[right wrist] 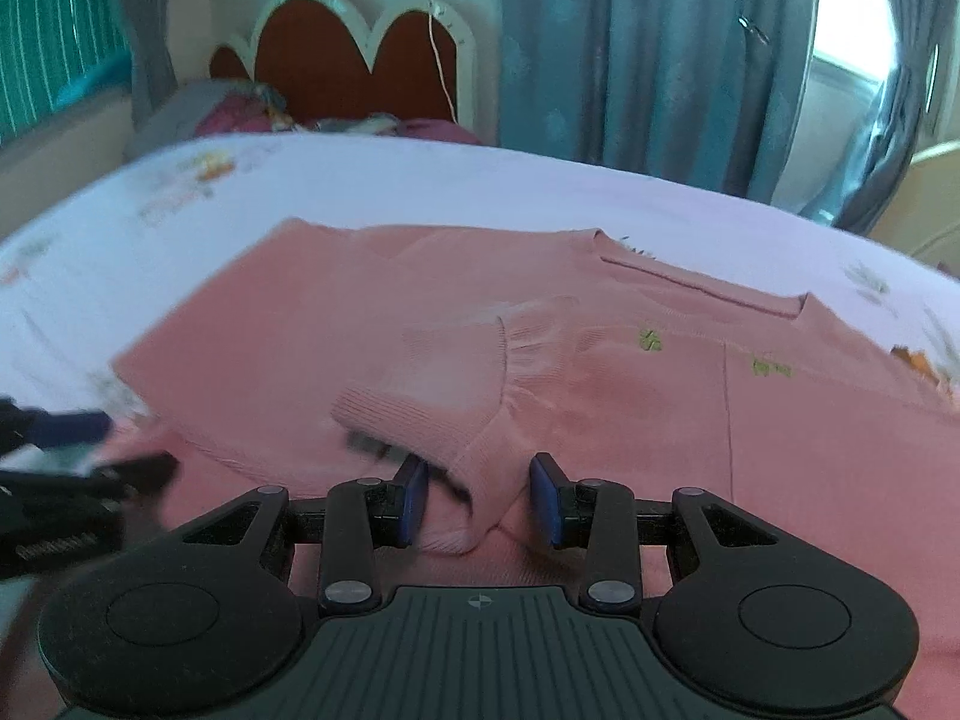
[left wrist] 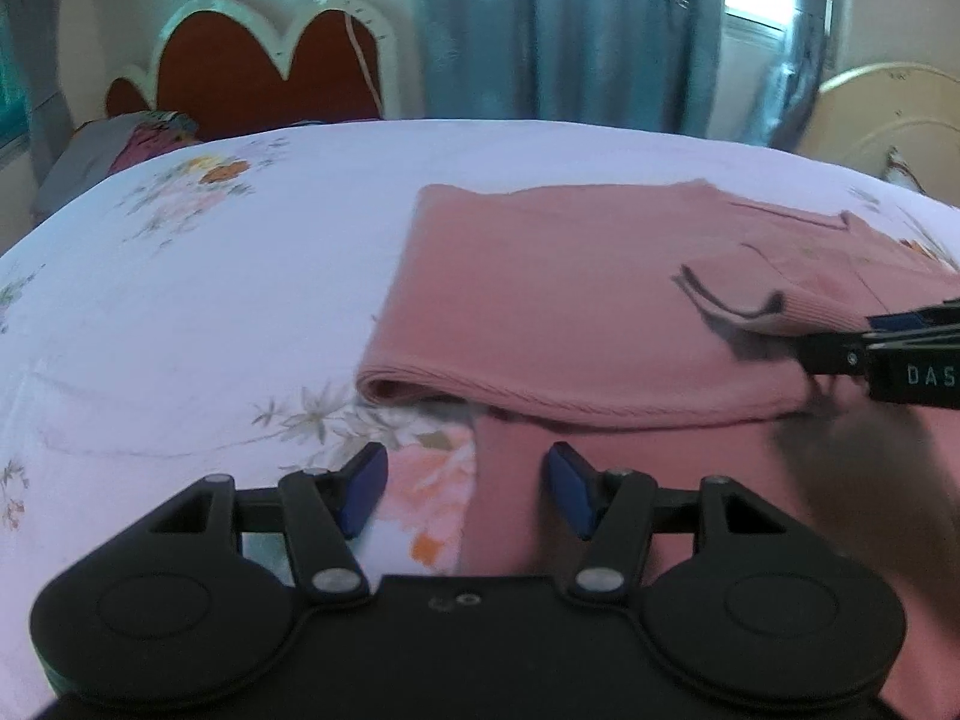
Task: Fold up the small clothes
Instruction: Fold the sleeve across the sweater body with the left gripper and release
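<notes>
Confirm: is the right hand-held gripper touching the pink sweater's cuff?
Cannot tell. In the right wrist view the right hand-held gripper stands open with the cuff between its fingers, but motion blur hides whether a pad meets it.

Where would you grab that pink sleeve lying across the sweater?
Judging by its pose, at the ribbed cuff: it sticks up loose off the pink sweater, between the right gripper fingers. Come from the near side, one finger either side.

Dim bluish daylight from the right-hand window, motion blur, fisheye-bent edges.
</notes>
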Tool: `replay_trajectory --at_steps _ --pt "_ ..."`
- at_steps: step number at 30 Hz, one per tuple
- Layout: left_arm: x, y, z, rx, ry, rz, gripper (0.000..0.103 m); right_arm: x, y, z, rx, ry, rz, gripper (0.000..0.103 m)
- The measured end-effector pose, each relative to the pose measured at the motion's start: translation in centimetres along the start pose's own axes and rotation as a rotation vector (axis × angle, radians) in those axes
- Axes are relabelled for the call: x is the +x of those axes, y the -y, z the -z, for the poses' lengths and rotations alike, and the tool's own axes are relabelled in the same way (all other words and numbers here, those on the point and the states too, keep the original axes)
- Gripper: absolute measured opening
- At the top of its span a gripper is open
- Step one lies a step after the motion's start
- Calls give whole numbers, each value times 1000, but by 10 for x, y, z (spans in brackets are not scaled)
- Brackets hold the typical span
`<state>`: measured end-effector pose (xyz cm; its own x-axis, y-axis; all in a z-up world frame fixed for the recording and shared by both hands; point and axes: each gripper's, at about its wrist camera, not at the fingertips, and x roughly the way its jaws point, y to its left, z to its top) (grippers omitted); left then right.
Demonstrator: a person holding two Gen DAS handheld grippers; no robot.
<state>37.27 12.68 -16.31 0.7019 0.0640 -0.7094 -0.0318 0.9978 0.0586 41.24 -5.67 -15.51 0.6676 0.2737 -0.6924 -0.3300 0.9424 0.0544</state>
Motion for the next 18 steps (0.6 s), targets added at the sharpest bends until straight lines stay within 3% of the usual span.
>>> replay_trajectory --at_steps 4,6,13,16,18 --pt "8 -5 -6 -10 19 -17 62 0 7 -6 50 39 -10 34" --pt "12 -7 -9 -19 23 -22 61 -3 13 -12 69 52 -14 11" --pt "21 -8 -16 -37 37 -36 58 -46 69 -23 202 173 67 11" --pt "21 -5 -16 -29 50 -26 44 -60 104 -17 255 169 125 11" --pt "22 -1 -16 -16 60 -12 24 -60 127 -6 316 120 128 11"
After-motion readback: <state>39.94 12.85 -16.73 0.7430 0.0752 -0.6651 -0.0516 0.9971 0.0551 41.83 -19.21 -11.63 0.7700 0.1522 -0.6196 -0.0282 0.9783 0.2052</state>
